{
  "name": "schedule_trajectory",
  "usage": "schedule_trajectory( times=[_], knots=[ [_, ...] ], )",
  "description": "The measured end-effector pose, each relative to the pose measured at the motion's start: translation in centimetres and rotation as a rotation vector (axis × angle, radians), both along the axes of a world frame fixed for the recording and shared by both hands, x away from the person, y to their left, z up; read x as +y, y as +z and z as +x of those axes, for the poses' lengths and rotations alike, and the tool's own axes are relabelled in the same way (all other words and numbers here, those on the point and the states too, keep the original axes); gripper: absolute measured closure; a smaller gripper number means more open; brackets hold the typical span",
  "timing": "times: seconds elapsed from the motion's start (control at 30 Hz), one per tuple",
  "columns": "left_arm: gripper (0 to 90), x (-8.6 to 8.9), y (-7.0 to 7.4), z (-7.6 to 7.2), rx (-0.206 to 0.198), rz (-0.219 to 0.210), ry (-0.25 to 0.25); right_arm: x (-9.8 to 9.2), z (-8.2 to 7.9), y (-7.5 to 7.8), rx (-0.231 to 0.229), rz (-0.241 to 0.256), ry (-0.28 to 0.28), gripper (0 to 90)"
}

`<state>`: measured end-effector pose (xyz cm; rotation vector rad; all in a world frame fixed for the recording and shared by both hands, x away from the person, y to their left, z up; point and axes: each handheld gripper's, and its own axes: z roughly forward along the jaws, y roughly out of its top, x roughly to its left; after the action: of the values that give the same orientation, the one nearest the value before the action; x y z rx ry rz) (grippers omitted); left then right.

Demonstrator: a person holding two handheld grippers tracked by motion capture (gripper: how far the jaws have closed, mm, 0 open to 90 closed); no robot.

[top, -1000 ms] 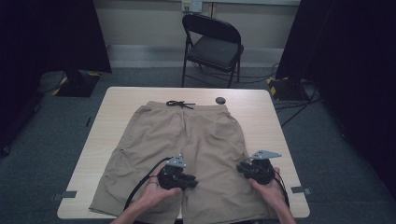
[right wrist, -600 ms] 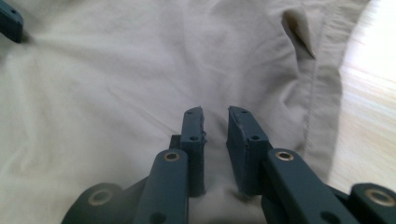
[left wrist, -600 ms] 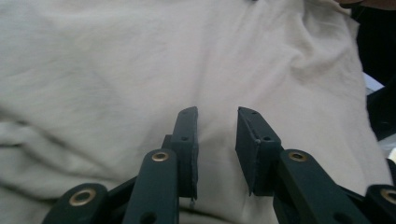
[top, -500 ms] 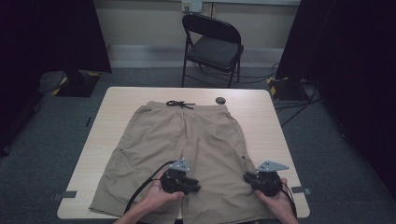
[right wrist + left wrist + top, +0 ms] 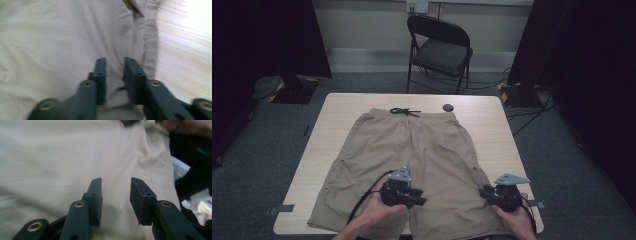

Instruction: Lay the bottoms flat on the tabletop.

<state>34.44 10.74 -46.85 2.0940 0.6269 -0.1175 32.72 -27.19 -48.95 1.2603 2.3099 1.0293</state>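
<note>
shorts (image 5: pixel 412 150): tan, spread flat on the table (image 5: pixel 497 125)
left gripper (image 5: pixel 409 197): jaws spread, over the inner leg hem
right gripper (image 5: pixel 492 194): jaws parted, at the outer leg edge

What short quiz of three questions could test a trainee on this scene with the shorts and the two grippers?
1. True or false: the shorts lie spread flat on the table.
2. The drawstring is at the edge: A) far, B) near, C) left.
3. Fill in: behind the table stands a folding ____.

Key: 1 true; 2 A; 3 chair. Note: the left gripper and the right gripper both have open jaws over the fabric.
</note>
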Motion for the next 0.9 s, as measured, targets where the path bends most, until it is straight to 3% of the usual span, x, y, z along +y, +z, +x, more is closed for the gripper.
schedule_trajectory(
  times=[0.07, 0.13, 0.27, 0.43, 0.5, 0.6, 0.7, 0.87, 0.9],
  knots=[
    [61.0, 2.9, 1.0, 0.6, -0.014, -0.025, 0.06, 0.2, -0.1, 0.2, -0.012, 0.007, 0.003, 65.0],
    [61.1, 5.9, 1.1, 1.4, -0.028, -0.011, 0.131, 0.2, 0.0, 0.7, -0.031, 0.028, -0.01, 62.3],
    [62.5, 11.6, 0.3, 2.8, -0.043, 0.072, 0.286, 0.0, 0.6, 1.6, -0.06, 0.053, -0.051, 58.3],
    [60.4, 16.7, -1.1, 3.4, -0.047, 0.142, 0.413, 0.5, 1.9, 2.4, -0.086, 0.073, -0.075, 52.9],
    [60.3, 17.8, -1.9, 3.3, -0.044, 0.177, 0.446, 1.1, 2.7, 2.4, -0.076, 0.075, -0.078, 49.6],
    [60.5, 18.7, -2.6, 2.6, -0.056, 0.144, 0.449, 2.2, 3.9, 2.0, -0.068, 0.051, -0.059, 47.4],
    [59.7, 18.5, -2.8, 1.6, -0.108, 0.155, 0.45, 3.0, 4.6, 1.5, -0.055, 0.038, -0.049, 47.1],
    [59.6, 18.1, -2.9, 0.0, -0.117, 0.155, 0.442, 3.0, 4.6, 0.0, -0.024, -0.044, -0.049, 49.4],
    [59.6, 18.0, -2.9, -0.3, -0.119, 0.151, 0.438, 2.8, 4.5, -0.2, -0.034, -0.055, -0.043, 49.4]
  ],
)
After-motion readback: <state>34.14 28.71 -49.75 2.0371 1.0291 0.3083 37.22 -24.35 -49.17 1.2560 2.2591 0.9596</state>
